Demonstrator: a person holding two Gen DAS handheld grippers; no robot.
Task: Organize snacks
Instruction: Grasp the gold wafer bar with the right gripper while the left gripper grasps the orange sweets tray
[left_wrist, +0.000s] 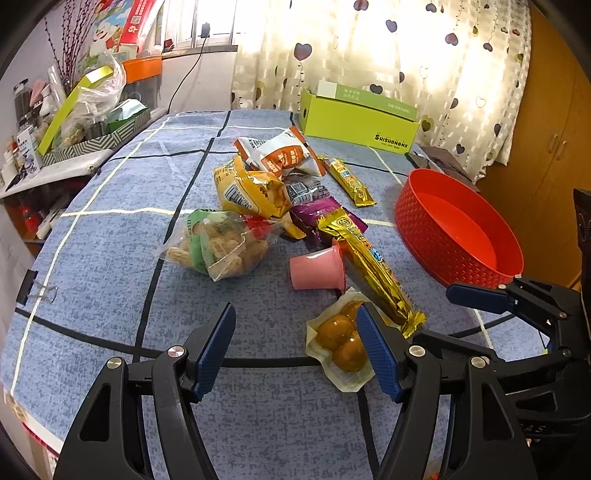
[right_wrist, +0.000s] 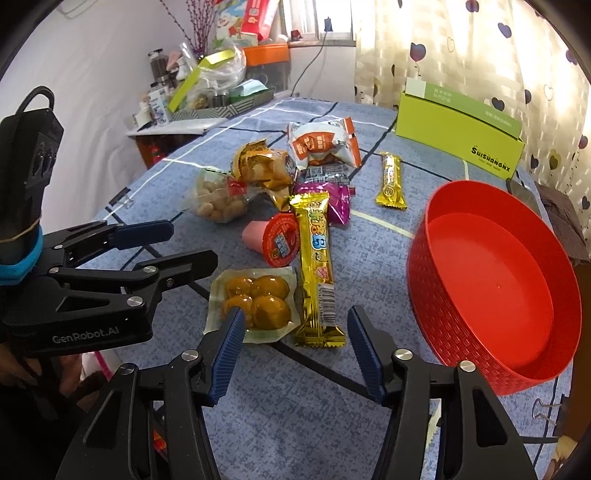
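Note:
A pile of snacks lies on the blue cloth: a pack of brown eggs (left_wrist: 341, 345) (right_wrist: 256, 301), a long gold bar (left_wrist: 369, 266) (right_wrist: 317, 266), a pink jelly cup (left_wrist: 317, 271) (right_wrist: 273, 240), a bag of peanuts (left_wrist: 218, 243) (right_wrist: 218, 199), yellow, purple and orange-white packets (left_wrist: 284, 151) (right_wrist: 325, 144), and a small gold bar (left_wrist: 351, 181) (right_wrist: 391, 181). An empty red basket (left_wrist: 491, 273) (right_wrist: 436, 295) stands to the right. My left gripper (left_wrist: 295, 325) is open, its right finger over the egg pack. My right gripper (right_wrist: 295, 328) is open above the long gold bar's near end.
A green cardboard box (left_wrist: 358, 118) (right_wrist: 458, 122) stands at the back of the table. A cluttered side shelf with a patterned tray (left_wrist: 96, 140) (right_wrist: 221, 107) is at the left. Binder clips (left_wrist: 37, 290) (right_wrist: 546, 410) grip the cloth edges. A heart-patterned curtain hangs behind.

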